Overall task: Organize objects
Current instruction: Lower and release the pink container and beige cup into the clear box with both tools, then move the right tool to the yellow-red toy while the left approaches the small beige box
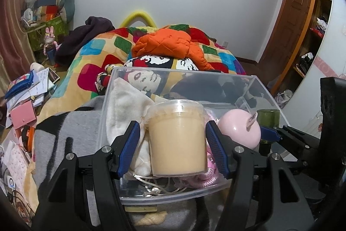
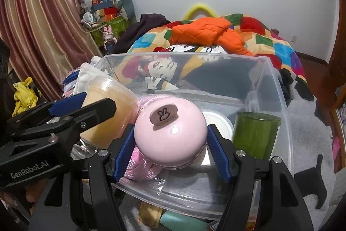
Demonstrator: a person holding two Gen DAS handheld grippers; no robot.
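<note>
Item: beige tub (image 1: 177, 138) — upright in the clear bin (image 1: 173, 198), between your left gripper (image 1: 173, 144) pads, contact unclear. Right gripper (image 2: 170, 144) brackets the pink dome (image 2: 169, 135) — neither visibly clamped.

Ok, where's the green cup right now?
The green cup stands upright inside the clear bin, at its right side in the right wrist view, just right of the pink round case that the right gripper straddles.

Beige tub (image 1: 177, 138) between left tool (image 1: 173, 148) pads
</note>
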